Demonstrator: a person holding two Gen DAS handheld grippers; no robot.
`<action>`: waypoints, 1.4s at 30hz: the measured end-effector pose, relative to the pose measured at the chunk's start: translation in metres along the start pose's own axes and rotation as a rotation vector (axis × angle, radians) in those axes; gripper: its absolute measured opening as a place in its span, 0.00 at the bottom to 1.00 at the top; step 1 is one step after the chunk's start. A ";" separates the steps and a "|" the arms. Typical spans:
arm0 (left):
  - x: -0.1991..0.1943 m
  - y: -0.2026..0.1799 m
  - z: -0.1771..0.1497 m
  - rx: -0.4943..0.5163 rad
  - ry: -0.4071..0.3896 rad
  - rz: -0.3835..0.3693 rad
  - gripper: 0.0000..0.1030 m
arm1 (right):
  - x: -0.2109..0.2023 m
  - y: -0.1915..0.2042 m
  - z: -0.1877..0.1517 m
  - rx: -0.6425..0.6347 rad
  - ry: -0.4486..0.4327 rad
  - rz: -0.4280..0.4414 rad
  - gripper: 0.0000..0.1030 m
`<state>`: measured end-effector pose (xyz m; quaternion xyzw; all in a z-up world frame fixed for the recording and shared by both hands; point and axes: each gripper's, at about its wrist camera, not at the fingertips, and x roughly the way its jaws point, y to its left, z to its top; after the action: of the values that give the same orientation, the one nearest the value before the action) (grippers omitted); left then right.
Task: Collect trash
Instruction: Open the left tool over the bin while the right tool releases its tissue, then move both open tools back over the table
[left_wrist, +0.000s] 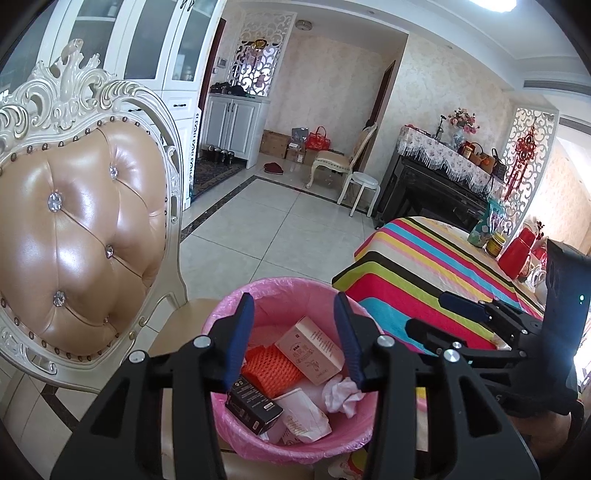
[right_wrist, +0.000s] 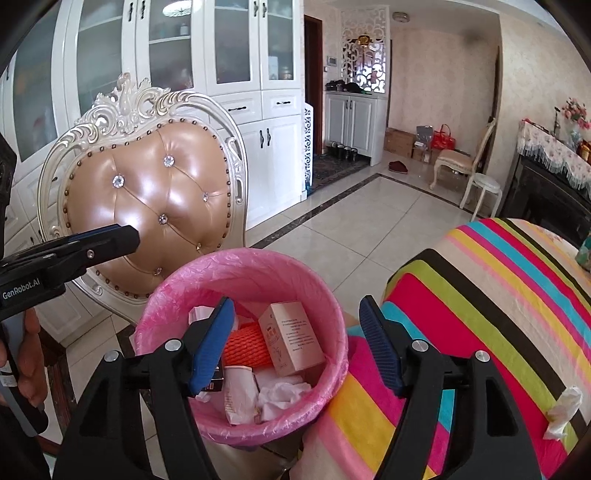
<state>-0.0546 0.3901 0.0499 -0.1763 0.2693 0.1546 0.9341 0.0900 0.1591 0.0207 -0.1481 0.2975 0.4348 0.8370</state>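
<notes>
A bin with a pink liner (left_wrist: 273, 291) (right_wrist: 236, 266) stands on a chair seat beside the striped table. It holds a pink carton (left_wrist: 310, 350) (right_wrist: 290, 338), orange foam netting (left_wrist: 269, 369) (right_wrist: 247, 343), a black box (left_wrist: 253, 406), a paper cup (left_wrist: 306, 415) (right_wrist: 240, 393) and crumpled tissue (left_wrist: 341, 395) (right_wrist: 282, 393). My left gripper (left_wrist: 293, 338) is open and empty above the bin. My right gripper (right_wrist: 297, 341) is open and empty over the bin's right rim. A crumpled tissue (right_wrist: 563, 411) lies on the tablecloth at the right.
An ornate chair with a tan padded back (left_wrist: 77, 236) (right_wrist: 147, 199) stands left of the bin. The striped tablecloth (left_wrist: 424, 266) (right_wrist: 498, 295) covers the table on the right, with jars and a red jug (left_wrist: 519, 254) at its far end. Tiled floor (left_wrist: 288, 221) lies beyond.
</notes>
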 end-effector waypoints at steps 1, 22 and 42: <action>0.000 -0.001 0.000 0.003 -0.001 -0.003 0.42 | -0.004 -0.004 -0.002 0.007 -0.004 -0.009 0.64; 0.028 -0.100 -0.027 0.090 0.048 -0.174 0.42 | -0.108 -0.137 -0.106 0.207 -0.014 -0.285 0.67; 0.057 -0.250 -0.066 0.237 0.122 -0.300 0.53 | -0.171 -0.235 -0.222 0.310 0.077 -0.377 0.75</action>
<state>0.0583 0.1514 0.0274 -0.1123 0.3125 -0.0300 0.9428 0.1233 -0.1989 -0.0474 -0.0875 0.3593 0.2141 0.9041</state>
